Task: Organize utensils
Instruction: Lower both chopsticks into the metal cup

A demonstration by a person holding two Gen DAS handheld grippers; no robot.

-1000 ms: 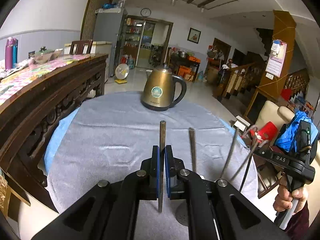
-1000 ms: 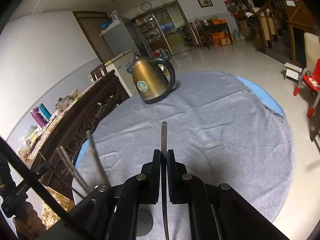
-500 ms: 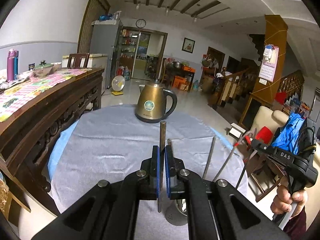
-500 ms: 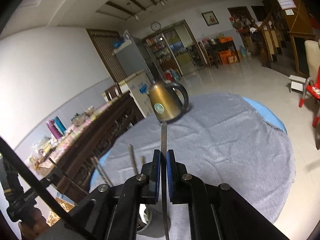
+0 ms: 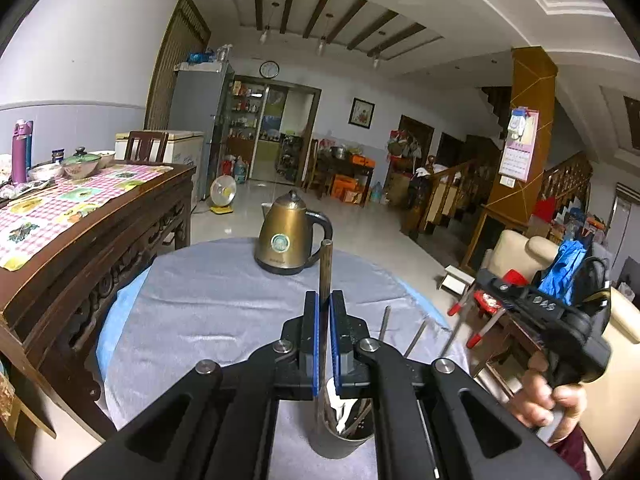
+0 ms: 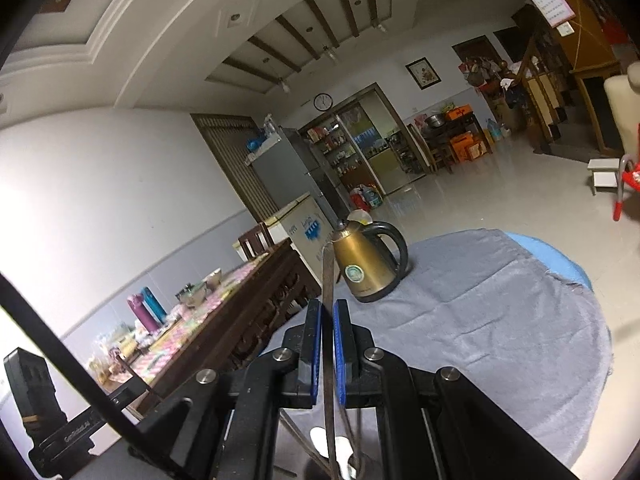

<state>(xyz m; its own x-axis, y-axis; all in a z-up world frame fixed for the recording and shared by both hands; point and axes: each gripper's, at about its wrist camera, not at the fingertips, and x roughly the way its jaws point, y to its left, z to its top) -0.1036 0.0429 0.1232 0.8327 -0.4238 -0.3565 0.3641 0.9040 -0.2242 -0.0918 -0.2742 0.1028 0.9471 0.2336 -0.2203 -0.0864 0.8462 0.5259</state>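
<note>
Clamping thin metal utensil handles, one apiece: left gripper (image 5: 324, 320) pinches a flat brown-grey handle (image 5: 326, 268); right gripper (image 6: 327, 328) pinches a slim steel handle (image 6: 328, 280). Both stand upright. Below them, a dark cylindrical utensil holder (image 5: 340, 442) contains more utensils, one white. Wrinkled grey cloth (image 5: 224, 304); bronze kettle (image 5: 286, 236) beyond.
</note>
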